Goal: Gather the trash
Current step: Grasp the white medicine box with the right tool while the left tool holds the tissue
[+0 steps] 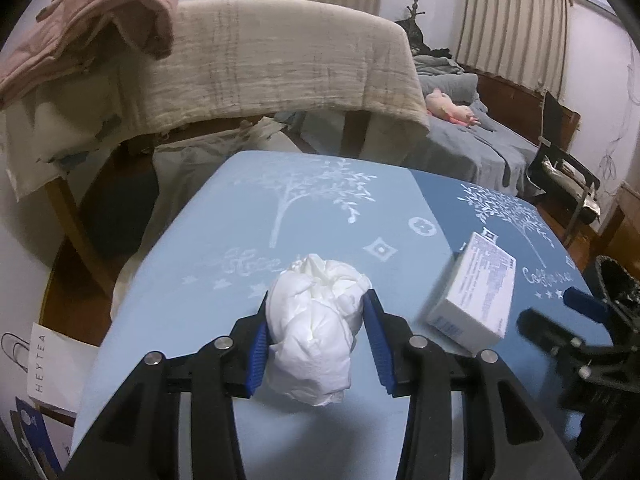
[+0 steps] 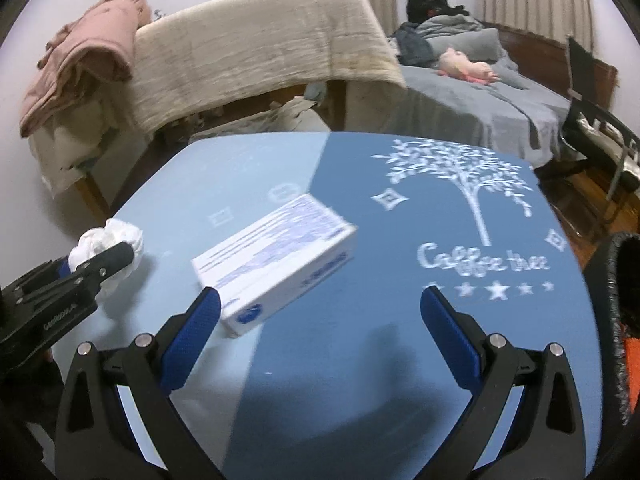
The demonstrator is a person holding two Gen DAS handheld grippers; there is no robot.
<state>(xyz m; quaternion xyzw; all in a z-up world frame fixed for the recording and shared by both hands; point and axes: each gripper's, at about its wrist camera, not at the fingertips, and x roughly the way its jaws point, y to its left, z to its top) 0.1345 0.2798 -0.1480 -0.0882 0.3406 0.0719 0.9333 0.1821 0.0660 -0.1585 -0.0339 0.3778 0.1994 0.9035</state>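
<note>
Left gripper (image 1: pixel 316 312) fingers pinch the crumpled tissue (image 1: pixel 316 320); it may slip free. Right gripper (image 2: pixel 320 300) gapes empty, its left finger nudging the box (image 2: pixel 276 264)

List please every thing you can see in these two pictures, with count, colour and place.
tissue: 1, white, crumpled, on table's light half
box: 1, white with blue print, table middle
table: 1, two blues, tree print
bin: 1, black, right of table
bed: 1, grey, behind
plush: 1, pink, on bed
blanket: 1, beige, draped behind
bag: 1, white, floor left
left gripper: black and blue, around tissue
right gripper: black and blue, open, beside box
</note>
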